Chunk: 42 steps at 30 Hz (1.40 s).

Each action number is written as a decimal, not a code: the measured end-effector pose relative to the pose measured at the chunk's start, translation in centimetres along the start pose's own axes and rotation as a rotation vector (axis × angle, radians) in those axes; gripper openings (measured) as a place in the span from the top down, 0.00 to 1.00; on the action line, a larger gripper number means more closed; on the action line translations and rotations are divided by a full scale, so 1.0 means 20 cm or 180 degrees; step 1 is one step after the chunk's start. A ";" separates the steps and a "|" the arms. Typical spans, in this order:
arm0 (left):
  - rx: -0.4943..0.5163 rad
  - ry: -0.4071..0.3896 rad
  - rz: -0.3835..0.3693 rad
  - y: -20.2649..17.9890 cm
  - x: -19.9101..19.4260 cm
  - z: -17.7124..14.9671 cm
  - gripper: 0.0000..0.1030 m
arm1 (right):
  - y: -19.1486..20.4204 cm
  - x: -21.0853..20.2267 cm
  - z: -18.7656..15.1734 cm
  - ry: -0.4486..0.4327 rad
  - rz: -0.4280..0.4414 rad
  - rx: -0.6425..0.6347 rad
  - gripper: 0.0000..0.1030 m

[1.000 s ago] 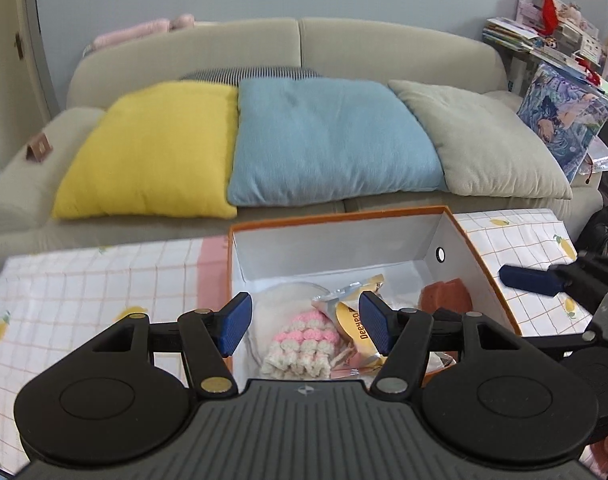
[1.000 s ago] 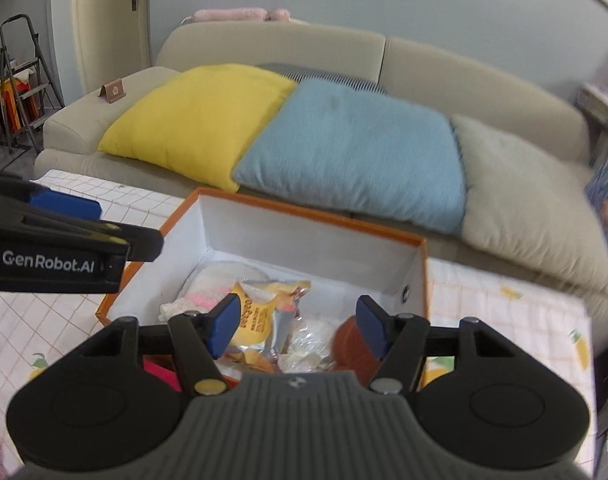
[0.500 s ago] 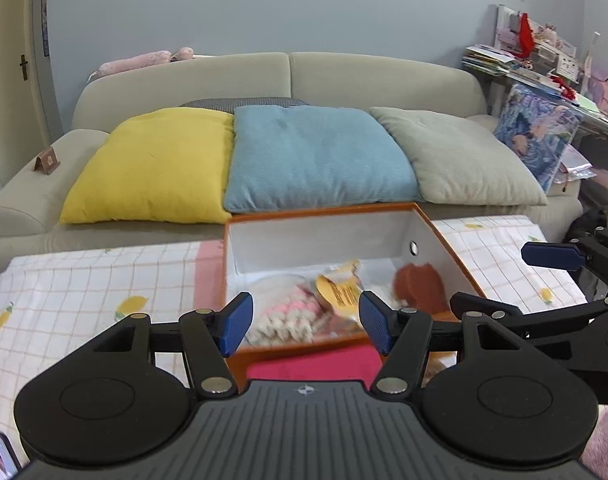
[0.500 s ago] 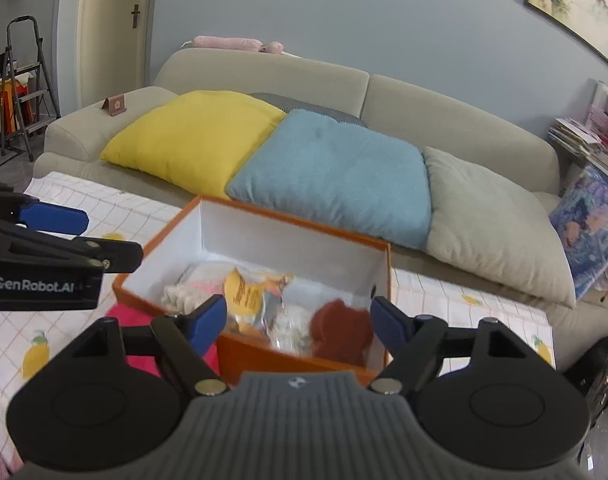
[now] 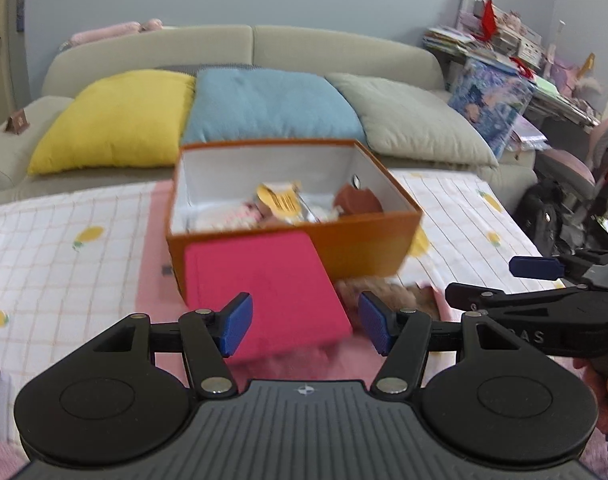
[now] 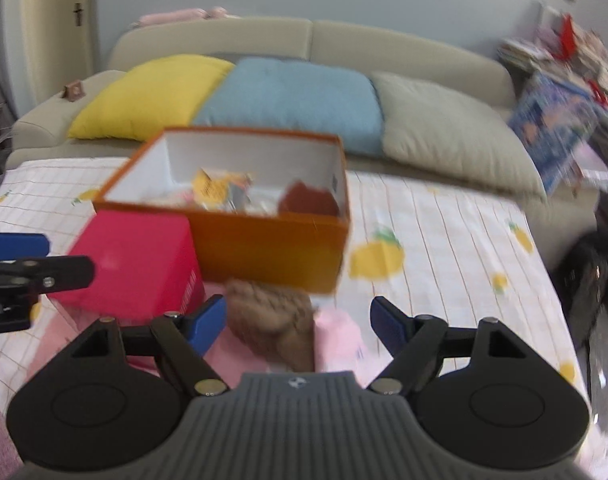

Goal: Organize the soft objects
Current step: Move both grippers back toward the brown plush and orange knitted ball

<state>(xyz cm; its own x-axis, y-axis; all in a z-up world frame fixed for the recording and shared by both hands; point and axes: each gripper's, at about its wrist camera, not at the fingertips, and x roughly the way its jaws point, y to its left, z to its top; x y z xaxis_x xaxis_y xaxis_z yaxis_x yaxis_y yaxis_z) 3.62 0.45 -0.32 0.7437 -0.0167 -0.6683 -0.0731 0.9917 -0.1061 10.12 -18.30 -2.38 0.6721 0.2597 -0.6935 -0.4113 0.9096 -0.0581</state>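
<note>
Left wrist view: my left gripper (image 5: 304, 322) and right gripper (image 6: 298, 322) hang released, empty. The brown knitted soft toy (image 6: 270, 318) lies between the pink rectangular box (image 6: 134, 258) and the orange open cardboard box (image 6: 272, 240).

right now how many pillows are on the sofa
3, side by side along the sofa seat: yellow pillow at left, blue pillow in the middle, beige pillow at right. Others may be hidden.
</note>
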 end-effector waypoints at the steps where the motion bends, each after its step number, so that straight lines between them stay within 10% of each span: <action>1: 0.0015 0.0050 -0.0024 -0.01 0.00 -0.02 0.31 | -0.01 0.00 -0.03 0.0045 -0.0010 0.0030 0.24; 37: 0.0933 0.0593 -0.0316 -0.35 0.33 0.10 0.31 | -0.25 0.44 -0.22 0.0676 0.0089 0.0374 0.28; 42: 0.1068 0.0706 -0.0350 -0.38 0.39 0.11 0.31 | -0.30 0.47 -0.28 0.0866 0.0231 0.0586 0.64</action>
<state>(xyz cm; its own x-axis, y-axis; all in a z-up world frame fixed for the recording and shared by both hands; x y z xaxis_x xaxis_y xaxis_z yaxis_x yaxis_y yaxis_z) 11.39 -6.97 -3.01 0.5711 -0.1156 -0.8127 0.2466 0.9685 0.0356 15.41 -23.25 -12.52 0.4458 0.2524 -0.8588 -0.3174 0.9417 0.1119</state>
